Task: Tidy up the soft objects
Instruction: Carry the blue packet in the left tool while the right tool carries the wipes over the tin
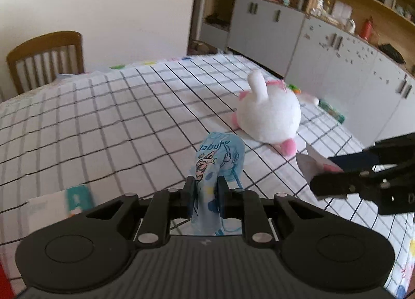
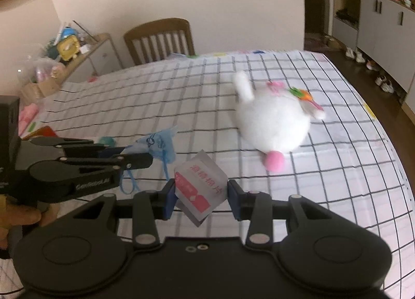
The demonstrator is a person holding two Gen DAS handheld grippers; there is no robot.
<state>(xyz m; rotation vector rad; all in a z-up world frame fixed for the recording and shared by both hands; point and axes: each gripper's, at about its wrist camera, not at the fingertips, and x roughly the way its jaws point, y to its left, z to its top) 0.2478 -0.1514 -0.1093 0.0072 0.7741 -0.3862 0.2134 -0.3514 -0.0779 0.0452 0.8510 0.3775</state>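
My left gripper (image 1: 205, 196) is shut on a light blue printed pouch (image 1: 219, 158) with a drawstring, held above the table; it also shows in the right wrist view (image 2: 158, 143). My right gripper (image 2: 201, 199) is shut on a small white and pink packet (image 2: 198, 184), seen at the right in the left wrist view (image 1: 311, 169). A white plush bunny (image 1: 269, 112) with pink feet lies on the checked tablecloth (image 1: 116, 117) beyond both grippers, also in the right wrist view (image 2: 272, 120).
A wooden chair (image 2: 159, 39) stands at the table's far side. A tissue pack (image 1: 59, 205) lies at the near left. Grey cabinets (image 1: 324, 47) and shelves run along the right. A cluttered side cabinet (image 2: 67, 60) stands at the left.
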